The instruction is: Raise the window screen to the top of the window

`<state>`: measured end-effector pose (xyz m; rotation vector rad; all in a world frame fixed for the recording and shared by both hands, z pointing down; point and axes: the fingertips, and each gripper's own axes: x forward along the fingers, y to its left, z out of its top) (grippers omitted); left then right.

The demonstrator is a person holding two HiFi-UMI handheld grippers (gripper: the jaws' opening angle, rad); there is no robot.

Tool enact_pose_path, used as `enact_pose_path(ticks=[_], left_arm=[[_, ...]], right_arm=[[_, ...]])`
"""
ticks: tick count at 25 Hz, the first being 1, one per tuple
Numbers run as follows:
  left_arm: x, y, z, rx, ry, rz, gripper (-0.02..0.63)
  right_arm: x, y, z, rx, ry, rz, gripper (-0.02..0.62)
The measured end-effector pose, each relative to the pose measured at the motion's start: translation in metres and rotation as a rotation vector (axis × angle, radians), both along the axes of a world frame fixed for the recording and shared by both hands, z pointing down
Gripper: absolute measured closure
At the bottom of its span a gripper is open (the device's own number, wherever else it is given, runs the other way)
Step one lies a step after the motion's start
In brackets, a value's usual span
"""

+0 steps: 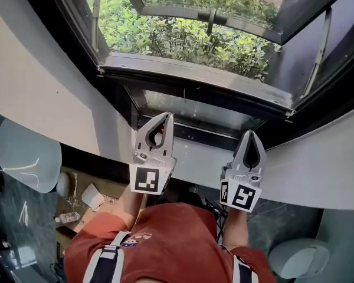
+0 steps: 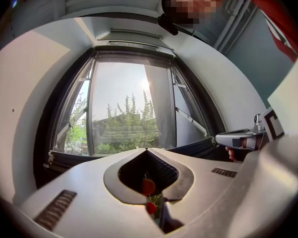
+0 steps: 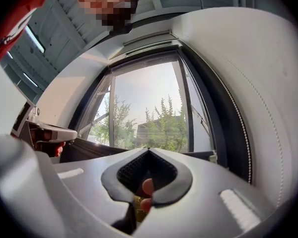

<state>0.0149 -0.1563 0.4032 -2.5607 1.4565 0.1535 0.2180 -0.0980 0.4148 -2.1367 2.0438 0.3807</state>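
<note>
The window (image 1: 189,34) has a dark frame, and its casement panes stand swung outward over green shrubs. A dark horizontal rail (image 1: 194,75) crosses the bottom of the opening, above a fixed lower pane (image 1: 194,111). I cannot make out the screen's mesh. A slim housing (image 2: 134,46) runs along the top of the window. My left gripper (image 1: 165,117) is shut and empty, its tip just short of the lower pane. My right gripper (image 1: 250,134) is beside it, also shut with nothing held. Both gripper views look out through the window (image 3: 149,108); each shows the other gripper: right (image 2: 223,139), left (image 3: 72,133).
White curved wall panels (image 1: 41,93) flank the window on both sides. A cardboard box (image 1: 88,199) with small items lies on the floor at lower left. Pale rounded objects sit at left (image 1: 29,155) and lower right (image 1: 298,258).
</note>
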Motion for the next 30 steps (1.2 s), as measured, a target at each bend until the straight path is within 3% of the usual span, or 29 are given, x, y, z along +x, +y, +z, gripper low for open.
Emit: enact_pose_path(ticks=[6,23,26,30], left_arm=[[0.024,-0.017,0.004,-0.024,-0.017,0.001,0.601],[0.003,-0.061,0.001,-0.003,-0.006,0.03,0.601],[0.001,-0.065,0.003,0.011,-0.06,0.022,0.601],[0.0,-0.073,0.006,0.077,-0.217,-0.004,0.601]], right_arm=[[0.024,-0.018,0.002,0.012,-0.02,0.021,0.586],[0.0,-0.049,-0.001,-0.016,0.058,0.062,0.586],[-0.004,-0.055,-0.005,-0.011,0.116,0.061,0.586],[-0.017,-0.067,-0.005,-0.038,0.3,0.038,0.584]])
